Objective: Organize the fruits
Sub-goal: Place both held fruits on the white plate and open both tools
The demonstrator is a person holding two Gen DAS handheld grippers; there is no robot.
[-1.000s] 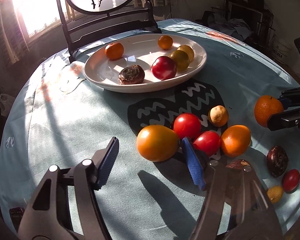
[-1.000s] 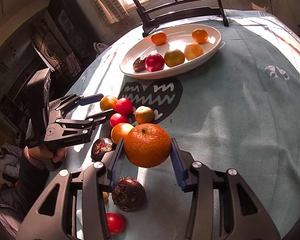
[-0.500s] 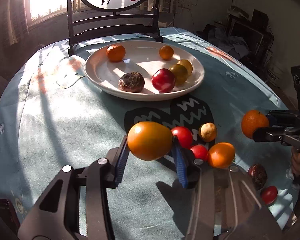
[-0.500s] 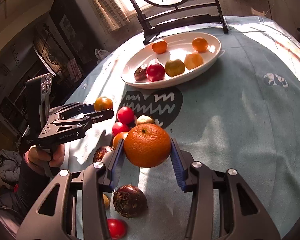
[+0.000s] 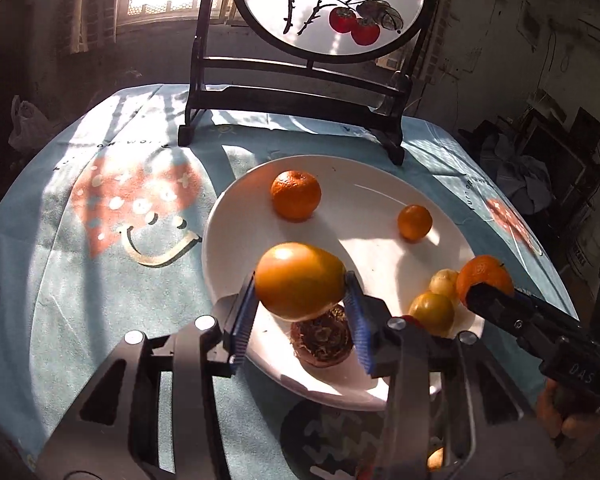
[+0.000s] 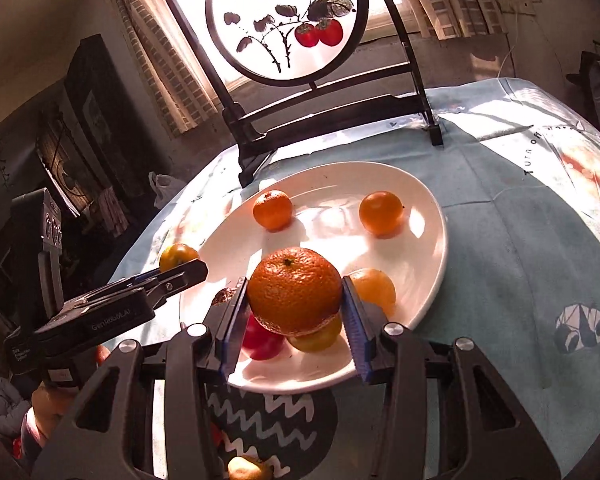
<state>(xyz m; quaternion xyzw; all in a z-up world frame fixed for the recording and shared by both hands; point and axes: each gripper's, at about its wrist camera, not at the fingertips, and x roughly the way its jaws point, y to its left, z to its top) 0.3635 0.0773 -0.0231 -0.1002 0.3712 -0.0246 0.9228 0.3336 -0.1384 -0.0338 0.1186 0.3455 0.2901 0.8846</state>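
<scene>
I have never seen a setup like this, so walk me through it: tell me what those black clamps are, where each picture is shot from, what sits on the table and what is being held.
No robot here: a person holds a clamp-like gripper in each hand, and each gripper carries a camera looking out along its two fingers. One picture comes from the left gripper, the other from the right gripper. The left one is shut on a smooth orange-yellow fruit; the right one is shut on a rough-skinned orange. Both hang over a white plate on a pale blue tablecloth. The plate already holds two small oranges, a brown fruit, a red one and some yellowish ones. Behind it stands a round painted screen.
</scene>
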